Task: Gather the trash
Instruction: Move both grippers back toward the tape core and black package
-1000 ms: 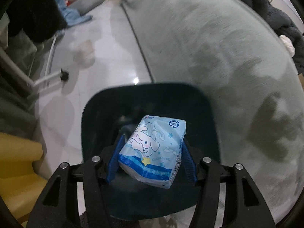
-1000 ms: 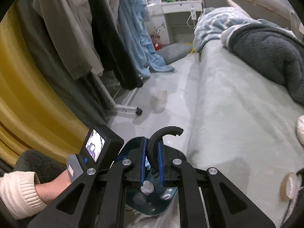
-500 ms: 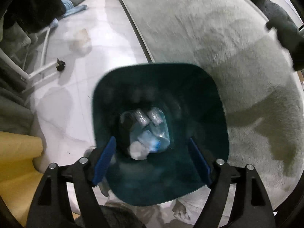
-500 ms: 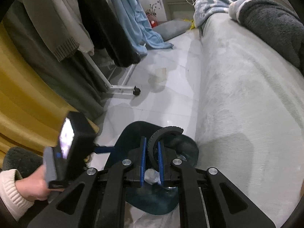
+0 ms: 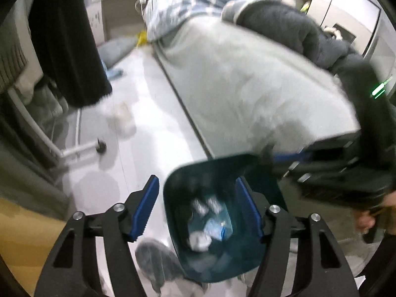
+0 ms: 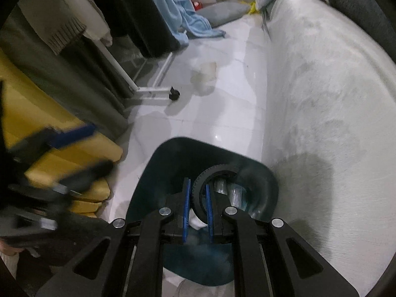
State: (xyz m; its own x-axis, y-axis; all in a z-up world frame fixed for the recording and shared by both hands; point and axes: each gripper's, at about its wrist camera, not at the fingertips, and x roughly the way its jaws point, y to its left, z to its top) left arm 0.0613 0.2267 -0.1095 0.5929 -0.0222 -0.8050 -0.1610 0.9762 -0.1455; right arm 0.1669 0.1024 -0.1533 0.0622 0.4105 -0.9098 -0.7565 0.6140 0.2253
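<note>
A dark teal trash bin stands on the white floor beside the bed; it also shows in the right wrist view. Inside lie a blue tissue pack, a crumpled white paper and clear plastic pieces. My left gripper is open and empty above the bin. My right gripper is shut on a black rubber ring and holds it over the bin's mouth. The right gripper's body shows blurred at the right of the left wrist view.
A grey-covered bed runs along the right with a dark blanket. A clothes rack with hanging clothes and a wheeled foot stands at the left. A crumpled clear bag lies on the floor. Yellow fabric lies at the left.
My left gripper has opened and dropped the blue tissue pack into the bin, then lifted and tilted back. The right gripper has moved over the bin, still holding the ring.
</note>
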